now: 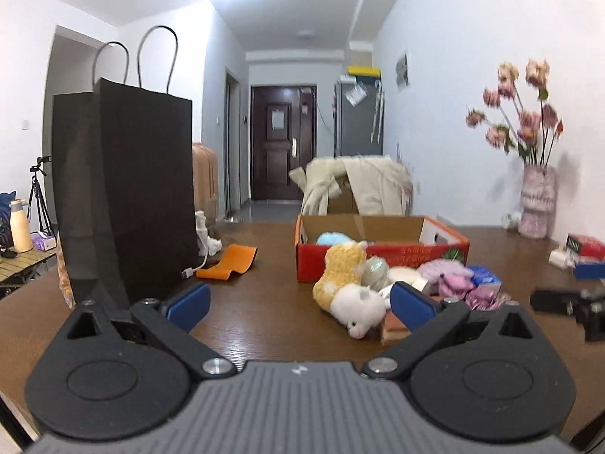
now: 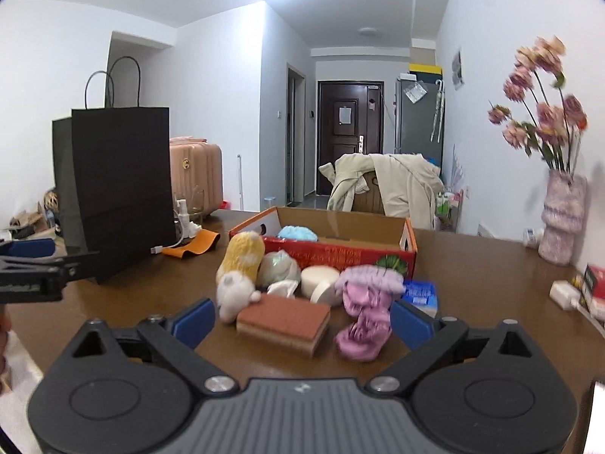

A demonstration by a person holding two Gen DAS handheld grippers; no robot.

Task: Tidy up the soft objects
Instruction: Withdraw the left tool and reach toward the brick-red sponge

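Hovering over a brown wooden worktop, I am holding both tongs wide apart with nothing between their blue pads. My left tongs are pointing at bare wood, with a yellow-and-white plush toy lying just at one o'clock of them. My right tongs are facing a brown sponge block and a crumpled pink cloth. Behind these are sitting a round white sponge and a pale bundle. At twelve o'clock an open red cardboard box is holding a light blue puff. At ten o'clock a tall black paper bag is standing upright.
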